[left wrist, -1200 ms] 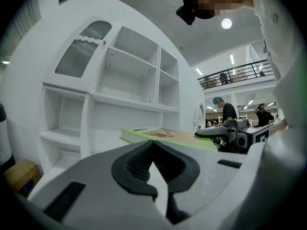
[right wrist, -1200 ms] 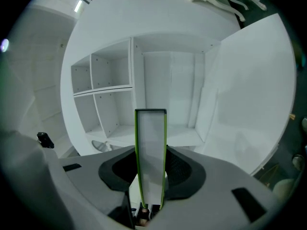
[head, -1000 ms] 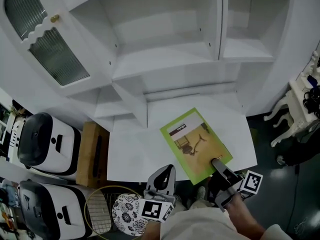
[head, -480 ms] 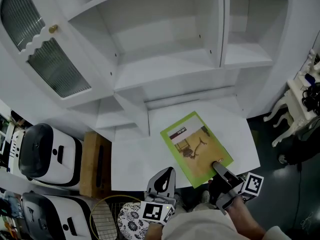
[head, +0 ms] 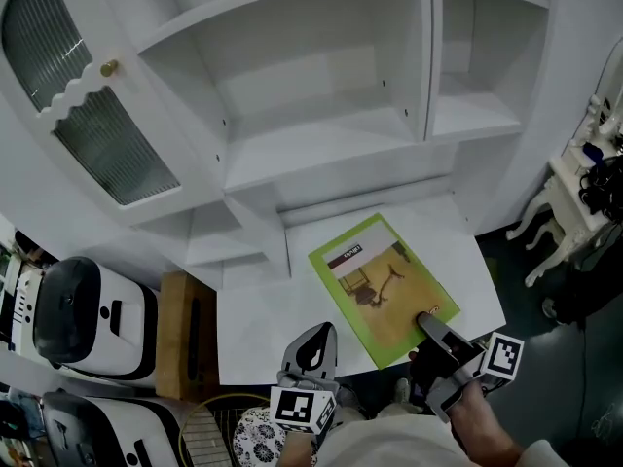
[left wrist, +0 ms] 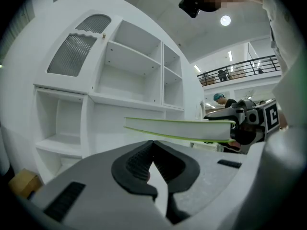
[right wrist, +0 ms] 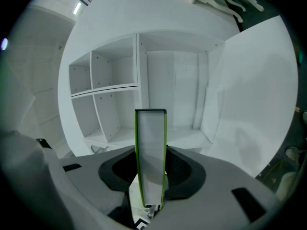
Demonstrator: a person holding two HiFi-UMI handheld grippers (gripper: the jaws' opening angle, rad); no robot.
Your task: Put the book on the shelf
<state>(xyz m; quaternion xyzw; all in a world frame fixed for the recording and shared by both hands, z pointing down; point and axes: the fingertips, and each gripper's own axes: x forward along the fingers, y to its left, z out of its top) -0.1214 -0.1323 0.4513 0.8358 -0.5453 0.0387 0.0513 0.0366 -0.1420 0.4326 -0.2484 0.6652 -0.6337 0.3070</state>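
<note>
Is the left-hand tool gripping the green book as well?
No, the left gripper has its jaws together on nothing; only the right gripper clamps the book.

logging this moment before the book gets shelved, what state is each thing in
book: closed, held level by its near corner
right claw: shut on the book
left claw: shut, nothing in it
shelves: bare
cabinet door: looks shut
</note>
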